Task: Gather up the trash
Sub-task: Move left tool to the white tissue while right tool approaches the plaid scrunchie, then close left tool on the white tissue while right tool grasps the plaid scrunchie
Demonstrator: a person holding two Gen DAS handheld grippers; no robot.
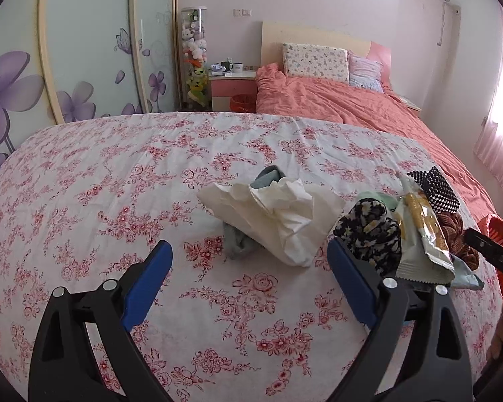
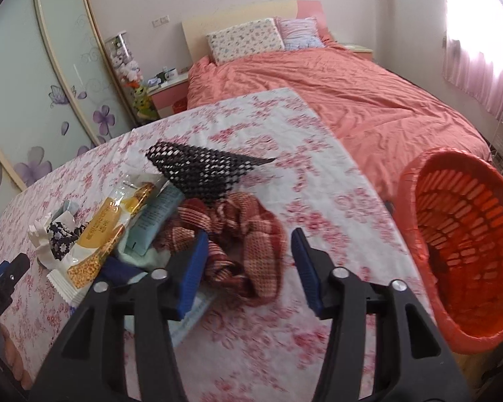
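One snack wrapper (image 2: 100, 234) lies left of right tool (image 2: 248, 268).

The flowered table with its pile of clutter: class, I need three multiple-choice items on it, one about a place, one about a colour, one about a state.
1. Where is the basket relative to the table?
A. Past the table's right edge
B. On the bed
C. Under the pile

2. What colour is the basket?
A. Blue
B. Orange-red
C. White

3. What is the state of the left gripper?
A. Shut on the tissue
B. Shut on the wrapper
C. Open and empty

Answers:
1. A: in the right wrist view the basket sits beyond the tablecloth's right edge.
2. B: its slotted wall is orange-red.
3. C: in the left wrist view the blue pads stand wide apart over bare cloth, short of the crumpled tissue and beside the yellow snack wrapper.
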